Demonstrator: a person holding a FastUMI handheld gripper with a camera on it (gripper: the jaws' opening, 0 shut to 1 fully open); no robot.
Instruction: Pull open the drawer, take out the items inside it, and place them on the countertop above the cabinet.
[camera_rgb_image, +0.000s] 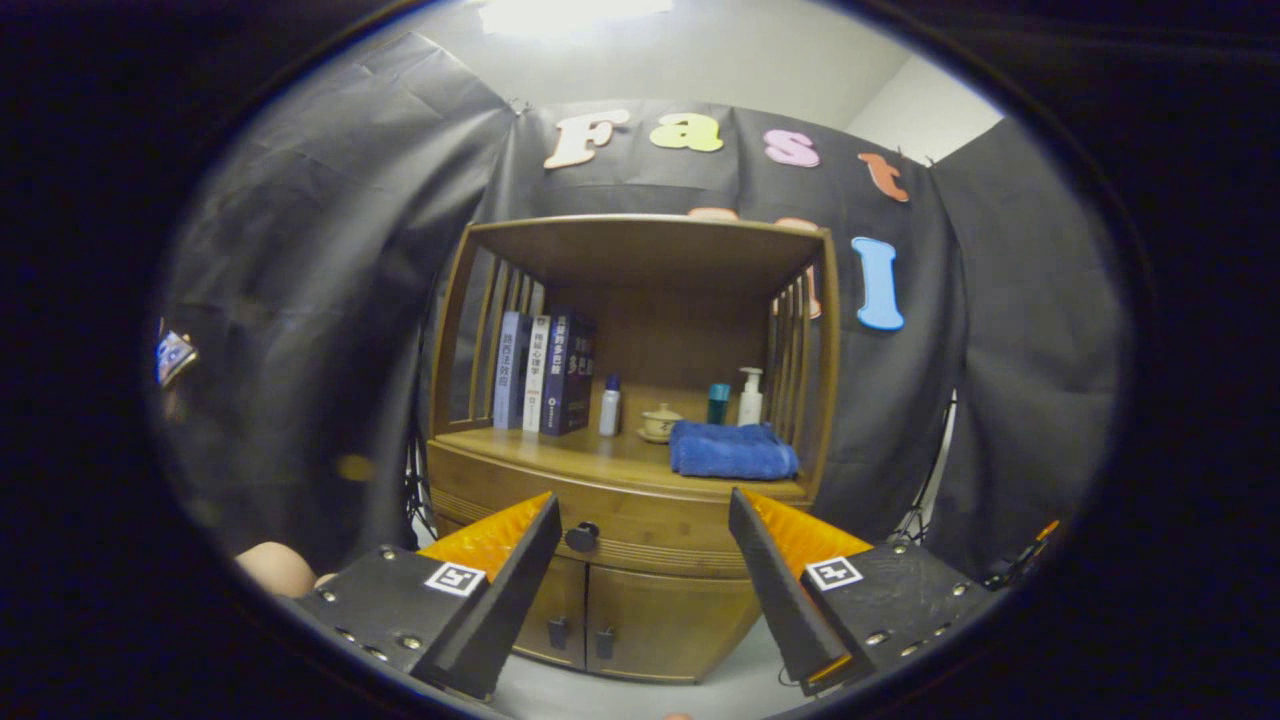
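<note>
A wooden cabinet (640, 600) stands ahead of me against the black cloth wall. Its drawer (640, 525) is shut, with a dark round knob (582, 537) on the front. My gripper (645, 540) is open, some way short of the cabinet. The knob shows just inside my left finger (500, 575); the right finger (790, 585) is off to the knob's right. Nothing sits between the fingers. The countertop (590, 450) lies above the drawer, under an open shelf frame. The drawer's contents are hidden.
On the countertop stand three books (545, 372) at the left, a small bottle (609, 405), a lidded cup (660, 422), a teal cup (718, 403), a pump bottle (750, 397) and a folded blue towel (732, 450). Two cabinet doors (640, 620) sit below the drawer.
</note>
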